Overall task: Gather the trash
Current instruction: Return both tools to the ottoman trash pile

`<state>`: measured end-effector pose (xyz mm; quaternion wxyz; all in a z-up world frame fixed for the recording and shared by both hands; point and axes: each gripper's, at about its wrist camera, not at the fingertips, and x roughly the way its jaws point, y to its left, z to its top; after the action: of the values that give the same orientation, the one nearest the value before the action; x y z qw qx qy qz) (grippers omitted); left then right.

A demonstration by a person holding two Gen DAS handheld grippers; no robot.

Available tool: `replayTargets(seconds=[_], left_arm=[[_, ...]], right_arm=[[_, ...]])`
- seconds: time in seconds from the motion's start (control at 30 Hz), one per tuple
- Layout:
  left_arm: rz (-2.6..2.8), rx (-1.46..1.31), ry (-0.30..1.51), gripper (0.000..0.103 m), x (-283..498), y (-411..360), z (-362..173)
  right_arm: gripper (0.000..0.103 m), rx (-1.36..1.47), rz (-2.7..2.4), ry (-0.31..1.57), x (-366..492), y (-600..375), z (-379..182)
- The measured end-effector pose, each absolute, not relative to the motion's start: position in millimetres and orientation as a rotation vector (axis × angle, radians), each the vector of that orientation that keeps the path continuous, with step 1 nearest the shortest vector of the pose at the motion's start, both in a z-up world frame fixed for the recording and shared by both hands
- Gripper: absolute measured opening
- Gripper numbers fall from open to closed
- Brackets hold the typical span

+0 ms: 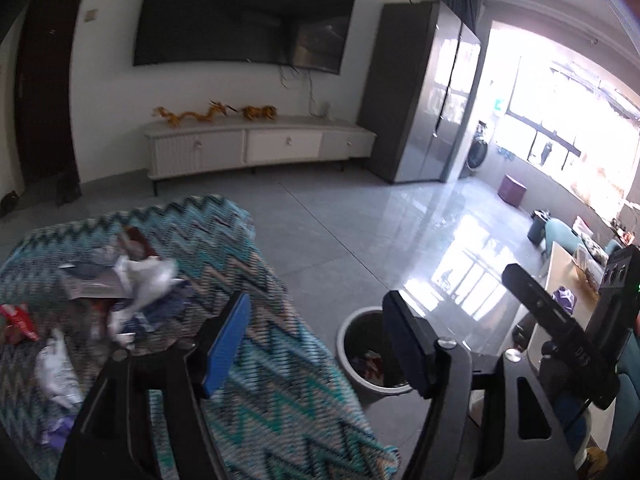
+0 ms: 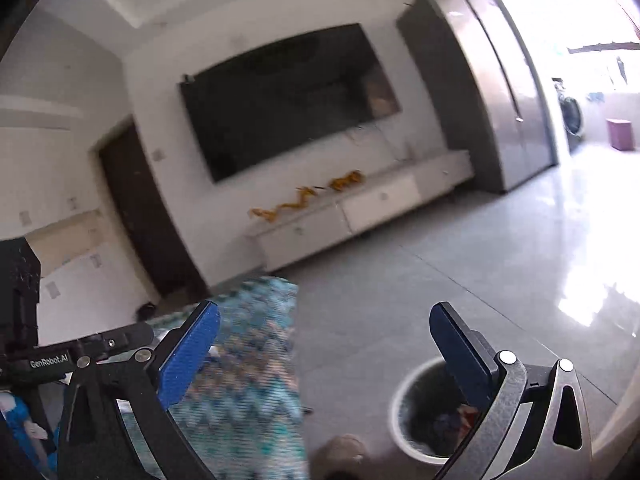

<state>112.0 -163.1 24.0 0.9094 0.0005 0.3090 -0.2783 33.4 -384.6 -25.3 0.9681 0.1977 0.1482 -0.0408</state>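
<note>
Floor [image 1: 360,216]: glossy grey tile, mirroring window light. Bench cover [image 1: 256,364]: woven zigzag cloth, matt and coarse. Trash [image 1: 148,280] on it: crinkled white plastic film, shiny foil wrappers. Bin [image 1: 352,376]: smooth pale plastic, matt. Left claw [image 1: 316,344]: matt black frame, blue textured pads, bright metal screws. Tall cabinet [image 1: 440,92]: glossy, reflective front.

We see open grey floor [image 1: 360,216] from the bin [image 1: 352,364] to the far TV cabinet [image 1: 256,148]. On the left, wrappers [image 1: 140,284] crowd the zigzag-clothed tabletop [image 1: 256,360]; on the right, a blurred pale counter [image 1: 560,280], seemingly cluttered.
</note>
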Motion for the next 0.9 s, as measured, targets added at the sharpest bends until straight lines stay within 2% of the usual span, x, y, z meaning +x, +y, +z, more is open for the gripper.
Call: replayTargets(seconds=[0.43, 0.67, 0.9], left_arm=[[-0.395, -0.087, 0.522, 0.069, 48.0, 4.1, 54.8], [-0.307, -0.144, 0.526, 0.069, 36.6, 76.0, 41.6], [-0.234, -0.164, 0.573, 0.069, 51.2, 122.0, 16.3]], right_arm=[[0.103, 0.306, 0.126, 0.27, 11.8, -274.6, 31.8], [0.103, 0.256, 0.213, 0.288, 13.2, -223.2, 48.6], [0.103, 0.231, 0.289, 0.361, 41.7, -187.0, 36.9]])
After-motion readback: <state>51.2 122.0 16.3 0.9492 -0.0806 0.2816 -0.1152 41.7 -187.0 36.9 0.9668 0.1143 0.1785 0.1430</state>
